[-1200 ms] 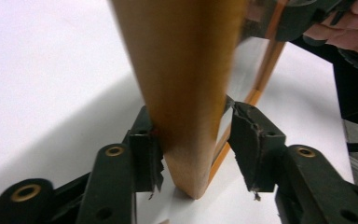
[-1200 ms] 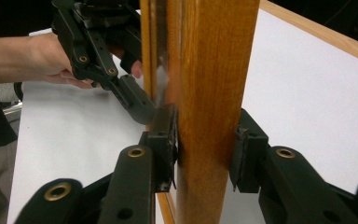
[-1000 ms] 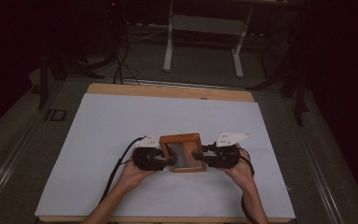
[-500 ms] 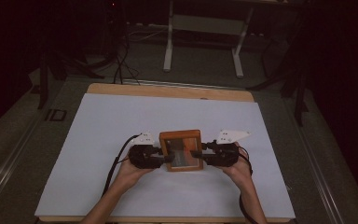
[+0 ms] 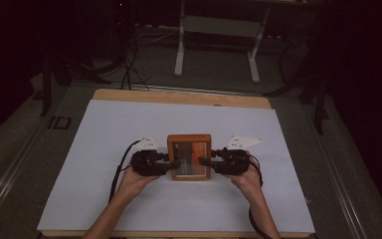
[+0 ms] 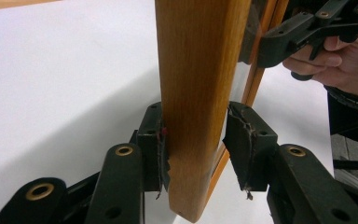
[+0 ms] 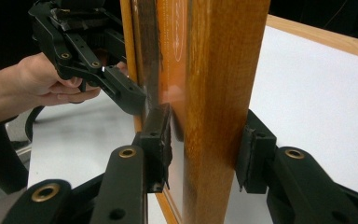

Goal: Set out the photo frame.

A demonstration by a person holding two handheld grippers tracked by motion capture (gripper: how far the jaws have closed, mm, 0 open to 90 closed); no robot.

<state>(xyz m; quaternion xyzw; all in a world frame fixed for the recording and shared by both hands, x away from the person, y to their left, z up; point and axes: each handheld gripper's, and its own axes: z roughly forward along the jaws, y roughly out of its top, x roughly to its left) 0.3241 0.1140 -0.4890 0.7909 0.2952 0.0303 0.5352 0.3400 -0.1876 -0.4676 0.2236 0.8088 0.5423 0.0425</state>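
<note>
A wooden picture frame (image 5: pixel 189 142) with a glass front is held face up between my two grippers, near the front middle of the white table top (image 5: pixel 104 149). My left gripper (image 5: pixel 175 163) is shut on its left rail. In the left gripper view the wood (image 6: pixel 196 93) stands edge-on between the pads (image 6: pixel 156 144), one under it and one over it. My right gripper (image 5: pixel 204 161) is shut on the right rail. In the right gripper view one pad (image 7: pixel 161 135) lies on the glass side and the other behind the wood (image 7: pixel 219 70).
The white sheet ends at a wooden strip (image 5: pixel 179 97) along the far edge. Behind the table a metal stand (image 5: pixel 219 45) and cables (image 5: pixel 129 59) sit on the dark floor. White surface lies open on both sides of the hands.
The frame has tipped and shifted a little away from the person, showing more of its face from above. Both grippers went with it, still on its side rails.
</note>
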